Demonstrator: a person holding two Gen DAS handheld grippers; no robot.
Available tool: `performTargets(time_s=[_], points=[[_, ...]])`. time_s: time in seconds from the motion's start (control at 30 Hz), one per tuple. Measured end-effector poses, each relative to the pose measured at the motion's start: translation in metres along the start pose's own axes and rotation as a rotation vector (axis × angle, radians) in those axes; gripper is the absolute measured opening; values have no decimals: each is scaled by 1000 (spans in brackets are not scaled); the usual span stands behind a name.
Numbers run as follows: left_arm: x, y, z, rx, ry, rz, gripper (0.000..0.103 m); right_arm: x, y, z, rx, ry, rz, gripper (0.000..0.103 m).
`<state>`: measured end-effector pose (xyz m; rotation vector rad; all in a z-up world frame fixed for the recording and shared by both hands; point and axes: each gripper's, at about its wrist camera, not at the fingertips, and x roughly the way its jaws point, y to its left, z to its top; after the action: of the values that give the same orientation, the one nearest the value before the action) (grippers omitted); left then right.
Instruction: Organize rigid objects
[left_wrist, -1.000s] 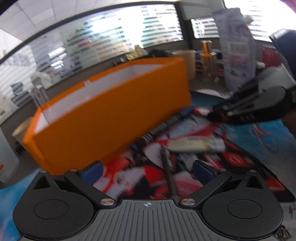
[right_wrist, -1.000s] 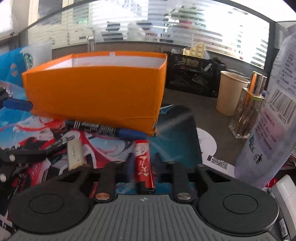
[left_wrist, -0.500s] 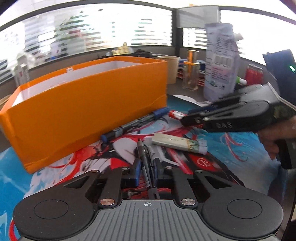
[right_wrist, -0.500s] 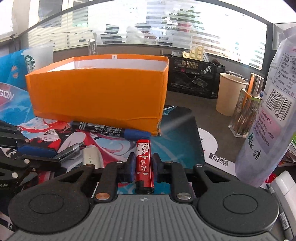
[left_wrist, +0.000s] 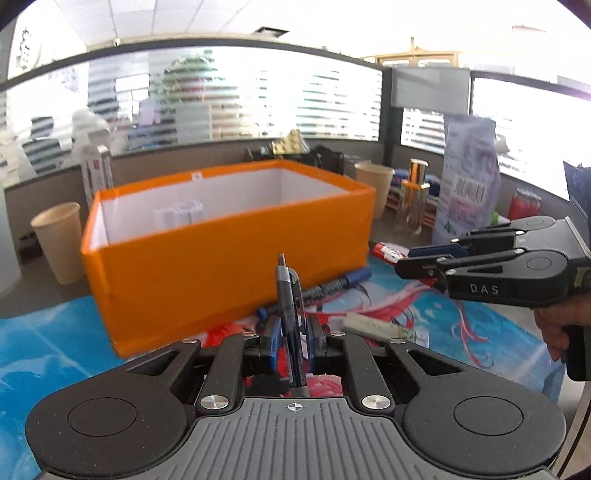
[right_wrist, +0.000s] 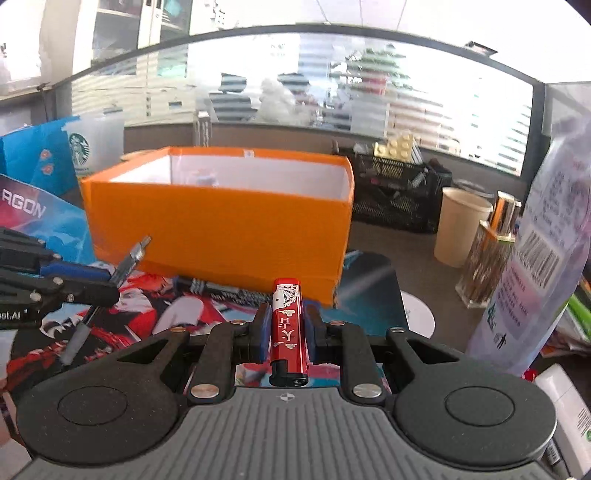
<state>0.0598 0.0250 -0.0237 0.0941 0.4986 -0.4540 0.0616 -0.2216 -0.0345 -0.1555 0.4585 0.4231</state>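
Orange box (left_wrist: 229, 258), open-topped, white inside, on a printed mat (left_wrist: 461, 332); a small pale item inside it, too blurred to name. Legible writing: "DAS" on the right gripper's (left_wrist: 402, 260) body; a Starbucks logo on a cup (right_wrist: 94, 147) behind the box's left corner; "AGON" on a blue card (right_wrist: 26, 210) left of the box; barcode and small print, unreadable, on a white pouch (right_wrist: 546, 258) right of the box. Left gripper (left_wrist: 291, 343): jaws clenched on a dark pen (left_wrist: 288, 299), its tip raised in front of the box wall. Right gripper: jaws clenched on a red lighter (right_wrist: 288, 325) bearing white characters, near the box's right front corner. Blue marker (left_wrist: 332, 286) lying against the box base; a white tube (left_wrist: 376, 328) just in front of it.
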Motion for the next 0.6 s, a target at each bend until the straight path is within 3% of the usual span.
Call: performTargets(time_s=[0.37, 0.6], points=[[-28, 3, 15, 4, -93, 33, 11, -14, 11, 16, -29, -55, 10, 17], [-9, 6, 2, -16, 7, 17, 12, -12, 14, 13, -29, -45, 10, 17]])
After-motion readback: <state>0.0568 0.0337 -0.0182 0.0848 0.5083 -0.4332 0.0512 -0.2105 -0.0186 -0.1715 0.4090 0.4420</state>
